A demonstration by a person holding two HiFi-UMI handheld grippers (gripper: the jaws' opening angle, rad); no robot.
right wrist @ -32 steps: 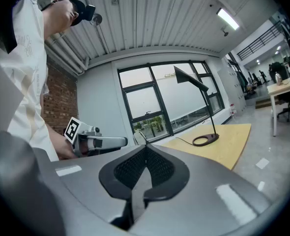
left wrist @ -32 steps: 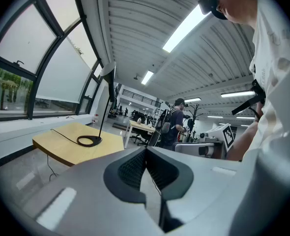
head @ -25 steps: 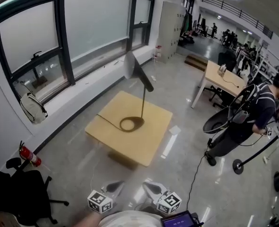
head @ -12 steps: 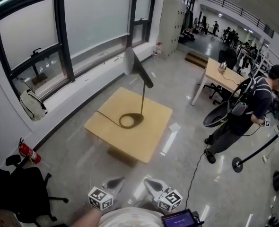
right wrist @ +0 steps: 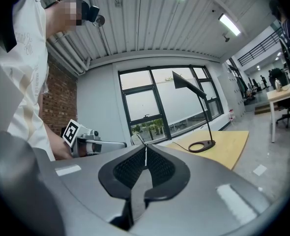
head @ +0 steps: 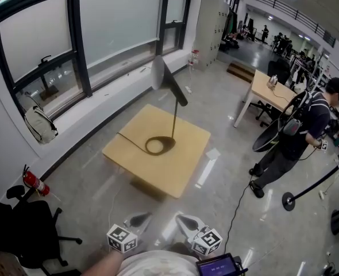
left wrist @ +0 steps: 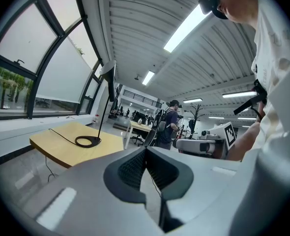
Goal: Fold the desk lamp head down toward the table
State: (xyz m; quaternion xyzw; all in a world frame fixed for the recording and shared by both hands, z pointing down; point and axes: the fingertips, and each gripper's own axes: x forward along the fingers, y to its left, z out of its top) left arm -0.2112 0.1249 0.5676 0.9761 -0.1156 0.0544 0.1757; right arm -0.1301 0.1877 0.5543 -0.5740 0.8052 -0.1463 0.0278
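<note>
A black desk lamp stands on a low square wooden table [head: 175, 168]. Its ring base [head: 160, 145] rests near the table's middle, a thin stem rises from it, and the raised head [head: 165, 80] tilts up with its pale round face to the left. The lamp head [left wrist: 108, 76] and base [left wrist: 88, 141] show far off in the left gripper view, the head [right wrist: 187, 85] and base [right wrist: 202, 145] in the right gripper view. My left gripper [head: 139, 221] and right gripper [head: 185, 222] hang side by side near my body, well short of the table. Both are shut on nothing.
The lamp's cord [head: 128, 141] runs off the table's left edge. A fire extinguisher [head: 34, 184] and an office chair [head: 26, 229] stand at the left by the window wall. A person [head: 296, 142] with round gear stands at the right beside a desk [head: 273, 96]; a floor cable [head: 238, 209] trails there.
The grippers and the lamp stay where they were. The person at the right has shifted slightly, and the view has drifted a little.
</note>
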